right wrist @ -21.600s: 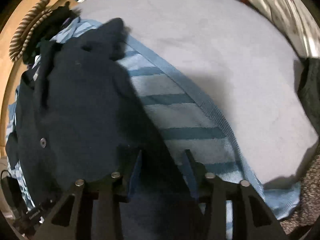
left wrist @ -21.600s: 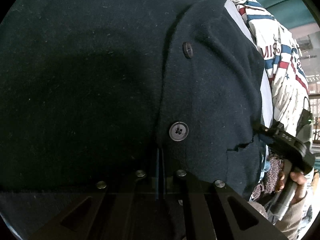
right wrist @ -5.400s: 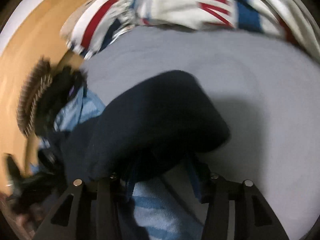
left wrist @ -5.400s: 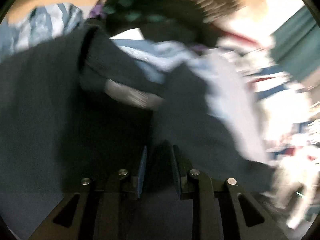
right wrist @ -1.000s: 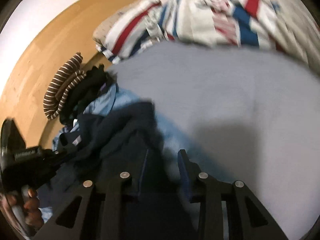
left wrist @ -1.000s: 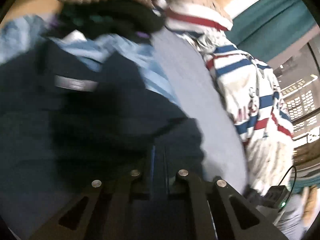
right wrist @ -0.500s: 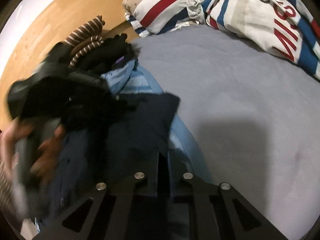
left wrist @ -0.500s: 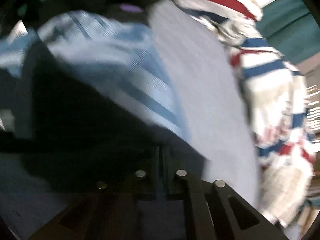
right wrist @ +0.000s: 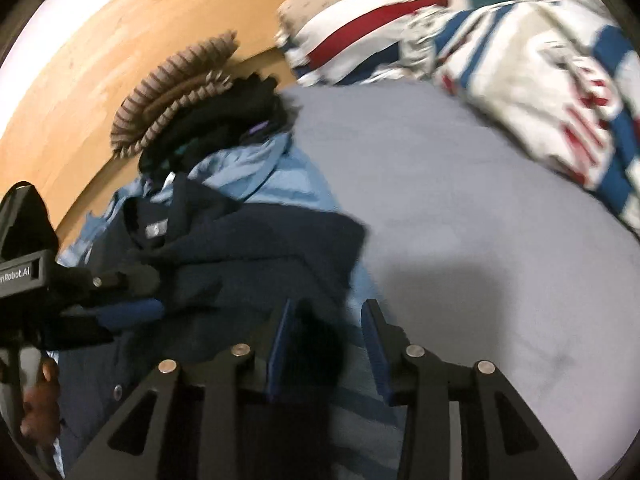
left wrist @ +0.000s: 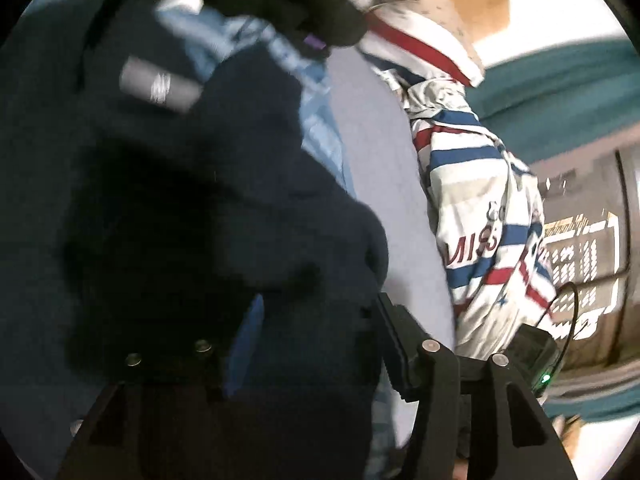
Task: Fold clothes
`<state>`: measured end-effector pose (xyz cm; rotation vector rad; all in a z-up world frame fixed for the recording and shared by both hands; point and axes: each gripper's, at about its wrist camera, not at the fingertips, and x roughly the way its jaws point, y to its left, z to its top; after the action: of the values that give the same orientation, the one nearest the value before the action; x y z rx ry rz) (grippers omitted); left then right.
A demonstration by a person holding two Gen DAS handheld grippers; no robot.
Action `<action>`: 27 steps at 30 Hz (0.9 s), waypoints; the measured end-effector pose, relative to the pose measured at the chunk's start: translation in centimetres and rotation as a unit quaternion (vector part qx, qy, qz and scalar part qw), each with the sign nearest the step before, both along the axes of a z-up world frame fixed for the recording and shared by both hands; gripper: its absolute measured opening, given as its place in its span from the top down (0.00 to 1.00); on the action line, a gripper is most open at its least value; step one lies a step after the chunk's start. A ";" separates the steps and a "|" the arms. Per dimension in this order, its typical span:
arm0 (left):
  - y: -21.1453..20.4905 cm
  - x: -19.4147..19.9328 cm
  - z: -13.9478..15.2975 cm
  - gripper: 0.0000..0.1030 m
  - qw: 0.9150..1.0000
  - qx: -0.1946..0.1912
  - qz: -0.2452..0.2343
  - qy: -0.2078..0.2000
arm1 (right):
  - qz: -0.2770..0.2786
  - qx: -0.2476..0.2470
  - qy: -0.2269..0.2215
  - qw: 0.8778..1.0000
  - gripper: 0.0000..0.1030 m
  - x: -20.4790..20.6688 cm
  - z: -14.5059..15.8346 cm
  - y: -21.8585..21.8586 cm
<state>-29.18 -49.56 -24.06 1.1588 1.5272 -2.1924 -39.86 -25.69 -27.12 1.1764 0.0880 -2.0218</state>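
A navy buttoned garment (left wrist: 240, 200) (right wrist: 260, 248) with a grey neck label (left wrist: 160, 86) lies bunched on a light blue striped garment (right wrist: 272, 176) on the bed. My left gripper (left wrist: 320, 328) (right wrist: 158, 292) is over its folded edge; the jaws are opening, with navy cloth lying loose between them. My right gripper (right wrist: 326, 320) is at the garment's near right edge. Its jaws are also opening, and a dark strip of cloth sits by the left pad with no pressure from the other pad.
A grey sheet (right wrist: 460, 220) covers the bed. A red, white and blue striped quilt (right wrist: 540, 68) (left wrist: 472, 184) is heaped at the right. Brown striped (right wrist: 176, 80) and black (right wrist: 224, 116) clothes are piled against the wooden headboard (right wrist: 100, 52). A hand (right wrist: 36, 400) holds the left gripper.
Both grippers were shut on the navy cloth half a second ago; now both sets of jaws stand apart. The left gripper has dropped lower onto the garment.
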 end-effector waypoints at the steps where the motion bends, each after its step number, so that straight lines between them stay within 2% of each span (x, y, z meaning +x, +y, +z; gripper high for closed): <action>1: 0.1 -0.8 -0.8 0.48 1.000 0.010 0.004 -0.008 | 0.014 0.010 0.005 1.000 0.61 0.1 -0.3 -0.9; 3: 0.2 -1.6 -2.4 0.50 0.998 0.042 0.031 -0.017 | 0.028 0.043 0.036 0.998 0.71 0.2 -0.7 -2.2; 4: 0.2 -2.0 -3.2 0.50 0.997 0.059 0.046 -0.022 | 0.032 0.059 0.051 0.996 0.87 0.3 -0.8 -2.7; 6: -0.1 -1.8 -3.6 0.54 0.992 0.093 0.088 0.007 | 0.037 0.065 0.050 0.996 0.90 0.4 -0.6 -2.3; 8: -0.1 -1.7 -3.4 0.57 0.987 0.121 0.098 0.033 | 0.046 0.051 0.054 0.996 0.91 1.1 0.5 -1.3; 10: 0.6 -2.3 -2.8 0.57 0.990 0.112 0.075 0.033 | 0.060 0.033 0.053 0.996 0.91 2.1 1.6 0.0; 12: 1.8 -3.3 -2.6 0.57 0.995 0.085 0.054 0.016 | 0.073 0.031 0.027 0.996 0.91 2.2 1.1 0.6; 13: 2.2 -3.7 -2.9 0.61 0.995 0.084 0.049 0.011 | 0.075 0.037 0.014 0.996 0.91 2.0 0.5 0.7; 15: 2.9 -4.4 -4.4 0.74 0.995 0.094 0.044 -0.010 | 0.075 0.048 -0.004 0.996 0.90 1.5 -0.6 0.7; 16: 2.9 -4.6 -5.0 0.91 0.995 0.088 0.044 -0.022 | 0.078 0.041 -0.016 0.996 0.89 1.3 -0.6 0.9; 18: 2.7 -4.8 -5.8 0.93 0.995 0.085 0.043 -0.033 | 0.080 0.022 -0.040 0.996 0.81 0.7 -0.6 1.4; 20: 2.3 -4.4 -6.3 0.93 0.994 0.098 0.041 -0.024 | 0.039 -0.030 -0.078 0.996 0.52 -1.3 0.0 3.0; 23: 2.5 -4.5 -6.1 0.93 0.996 0.076 0.032 -0.021 | -0.011 -0.078 -0.140 0.987 0.50 -4.5 -0.5 4.2; 25: 2.8 -4.6 -5.9 0.93 0.998 0.055 0.025 -0.020 | -0.022 -0.081 -0.163 0.983 0.50 -5.9 -1.5 3.3; 27: 3.0 -4.9 -5.9 0.93 0.999 0.046 0.021 -0.017 | -0.027 -0.084 -0.180 0.980 0.56 -6.8 -2.6 2.1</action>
<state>-34.06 -46.56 -29.93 1.1735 1.6372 -2.0846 -46.70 -23.59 -29.69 1.4252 -0.2906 -1.7904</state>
